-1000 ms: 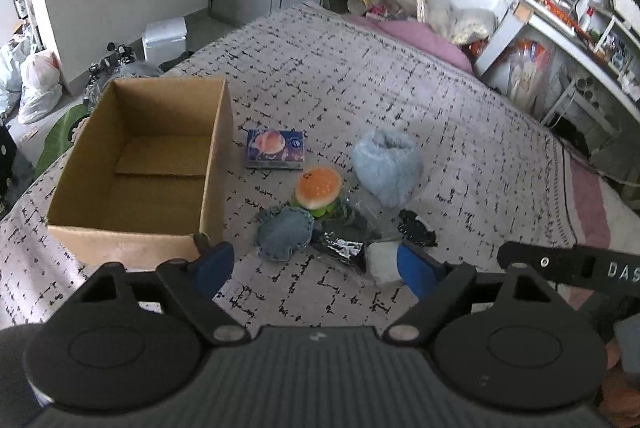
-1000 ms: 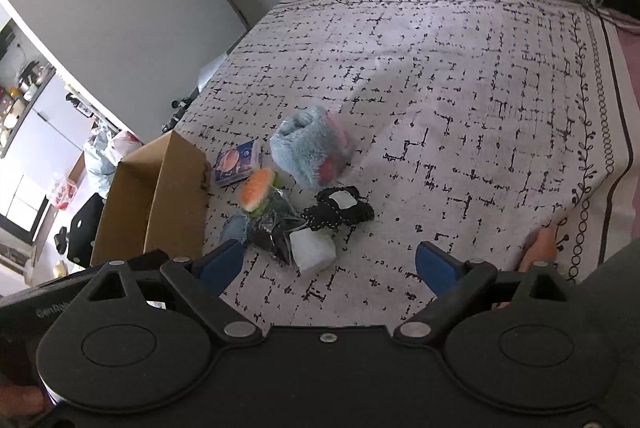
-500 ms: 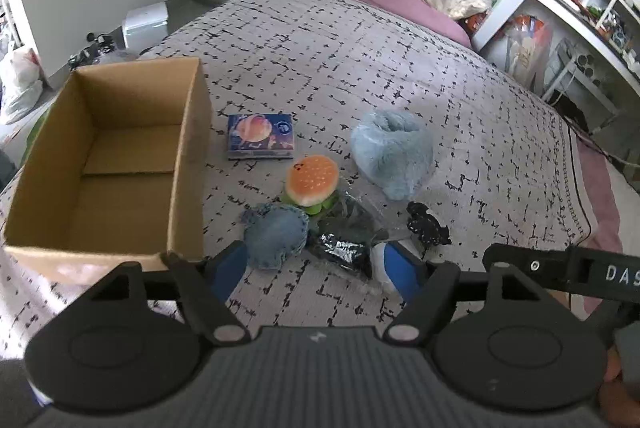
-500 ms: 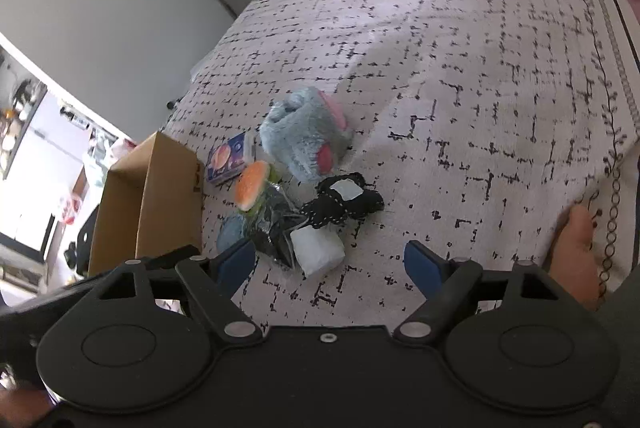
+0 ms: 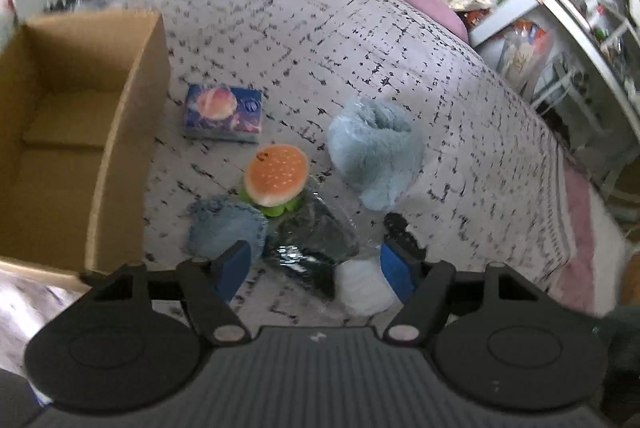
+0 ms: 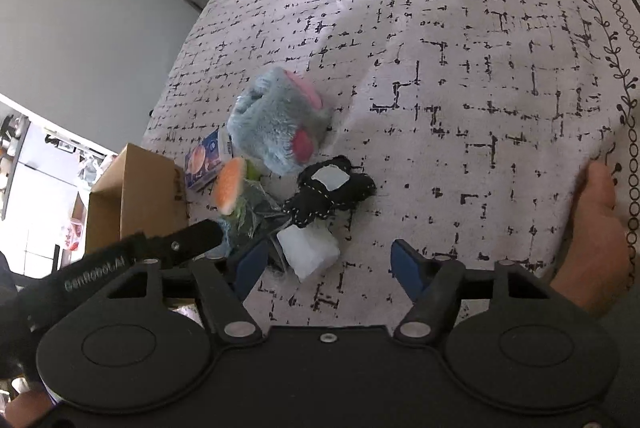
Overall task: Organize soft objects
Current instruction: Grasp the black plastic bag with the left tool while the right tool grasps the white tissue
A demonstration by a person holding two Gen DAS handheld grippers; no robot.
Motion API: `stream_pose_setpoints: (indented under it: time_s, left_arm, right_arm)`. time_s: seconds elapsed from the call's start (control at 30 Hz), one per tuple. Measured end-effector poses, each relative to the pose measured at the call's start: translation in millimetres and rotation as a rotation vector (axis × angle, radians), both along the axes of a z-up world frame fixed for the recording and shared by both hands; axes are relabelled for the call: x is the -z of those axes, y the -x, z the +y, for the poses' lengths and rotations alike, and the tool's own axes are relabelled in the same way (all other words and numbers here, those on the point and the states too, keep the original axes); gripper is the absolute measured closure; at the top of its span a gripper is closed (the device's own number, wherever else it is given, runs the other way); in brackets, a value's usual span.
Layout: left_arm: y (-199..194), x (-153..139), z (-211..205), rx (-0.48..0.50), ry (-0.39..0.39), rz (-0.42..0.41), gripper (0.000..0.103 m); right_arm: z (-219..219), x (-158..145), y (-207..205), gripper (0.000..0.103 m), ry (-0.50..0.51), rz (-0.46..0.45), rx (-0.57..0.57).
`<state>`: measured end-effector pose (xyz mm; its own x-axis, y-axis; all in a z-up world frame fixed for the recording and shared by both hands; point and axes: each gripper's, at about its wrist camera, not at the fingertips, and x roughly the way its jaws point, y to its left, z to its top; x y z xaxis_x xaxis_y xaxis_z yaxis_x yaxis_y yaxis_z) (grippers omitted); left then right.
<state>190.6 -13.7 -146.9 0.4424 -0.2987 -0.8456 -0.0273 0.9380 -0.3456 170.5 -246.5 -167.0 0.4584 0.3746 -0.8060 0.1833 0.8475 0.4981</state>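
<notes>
A pile of soft things lies on the patterned bedspread (image 5: 360, 40): a burger toy (image 5: 277, 174), a fluffy blue plush (image 5: 374, 148), a blue denim pad (image 5: 224, 228), a dark plastic-wrapped item (image 5: 310, 240), a white soft block (image 5: 362, 288) and a black stitched toy (image 5: 400, 228). My left gripper (image 5: 316, 264) hovers open just over the wrapped item, pressing on nothing. In the right wrist view my right gripper (image 6: 328, 264) is open with its jaws closing. The white block (image 6: 308, 252) sits between its fingers, near the left one, below the black toy (image 6: 332, 192) and the plush (image 6: 276, 124).
An open cardboard box (image 5: 72, 132) stands left of the pile, with a blue tissue pack (image 5: 223, 113) beside it. A person's hand (image 6: 592, 228) rests on the bedspread at the right. The left gripper's finger (image 6: 188, 240) reaches in beside the box (image 6: 136, 200). Cluttered shelves (image 5: 580, 0) stand beyond the bed.
Both grippers have sunk closer to the pile and their jaws have narrowed. The left gripper's finger has come into the right wrist view.
</notes>
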Motion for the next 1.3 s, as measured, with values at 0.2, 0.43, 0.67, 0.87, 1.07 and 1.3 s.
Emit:
stream_pose_setpoints:
  time_s: [0.2,0.43,0.67,0.87,1.07,1.3]
  left_arm:
    - [-12.1,20.9,7.3,-0.097,0.16,0.14,0.032]
    - [-23.6,28.0,5.2,-0.173,0.172,0.172,0.032]
    - [-28.9,40.2,0.2,-0.2,0.17,0.191,0.031]
    - [-34.2,51.2,4.1,-0.231,0.162,0.22,0.031]
    - [-32.3,65.7,11.0,-0.268,0.177,0.243,0.035]
    - [-18.9,56.0,10.5,-0.271,0.165,0.202,0.057]
  right_arm:
    - [10.7,10.1,-9.8,0.038,0.001,0.027,-0.021]
    - [21.3,27.3,-21.4,0.038,-0.013,0.079,-0.01]
    - [30.0,43.7,-30.1,0.038,0.014,0.12,0.002]
    - [39.4,51.1,-36.2,0.035,0.068,0.133,0.002]
    - [47.2,50.1,-36.7,0.044,0.121,0.097,-0.023]
    - [48.4,46.9,-33.1,0.064,0.092,0.066,-0.05]
